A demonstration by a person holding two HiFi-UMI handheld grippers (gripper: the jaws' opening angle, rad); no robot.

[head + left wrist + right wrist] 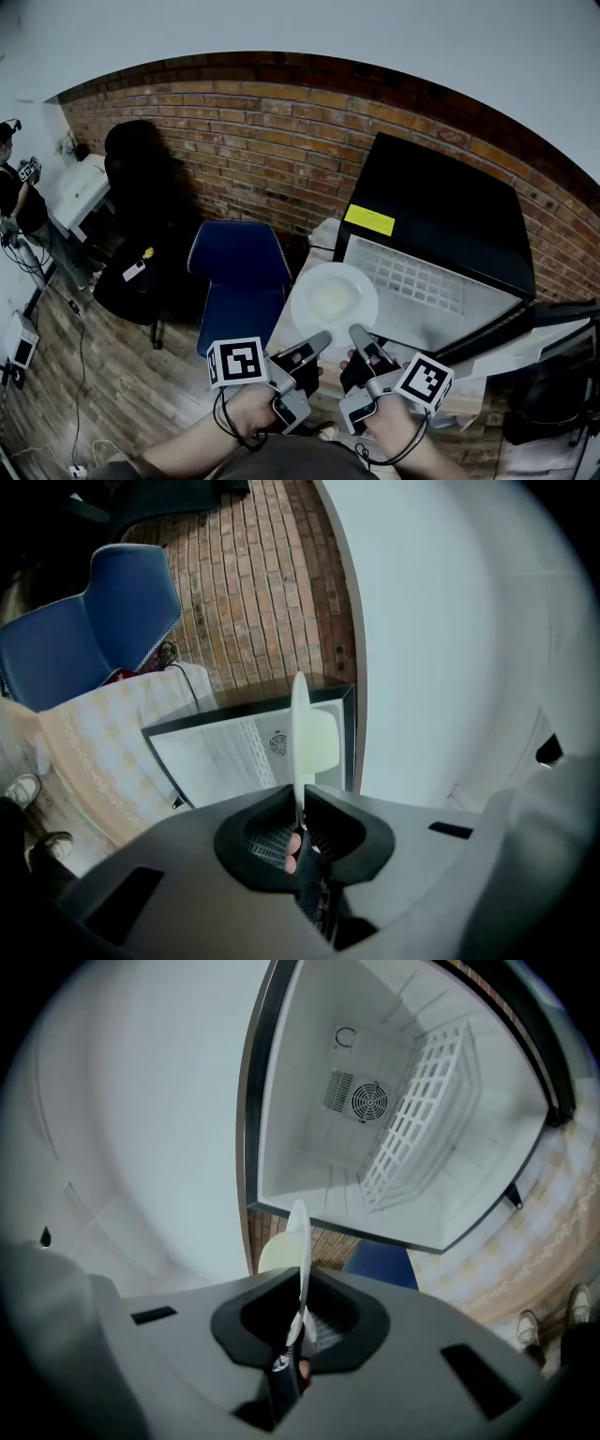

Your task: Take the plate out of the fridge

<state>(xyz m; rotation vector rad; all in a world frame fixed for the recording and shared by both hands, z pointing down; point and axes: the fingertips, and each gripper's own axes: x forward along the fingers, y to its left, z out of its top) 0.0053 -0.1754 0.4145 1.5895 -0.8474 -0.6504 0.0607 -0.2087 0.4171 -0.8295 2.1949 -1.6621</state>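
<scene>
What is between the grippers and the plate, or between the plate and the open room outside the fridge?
Nothing visible. The left gripper and right gripper are both shut on the plate's near rim, and the plate hangs outside the open fridge, clear of its wire shelf.

Our left tongs and right tongs have black-and-grey bodies with long grey fingers. The left cube and right cube are white, printed with black square markers. Thin black cables loop beside our wrists. We wear a dark grey top.
</scene>
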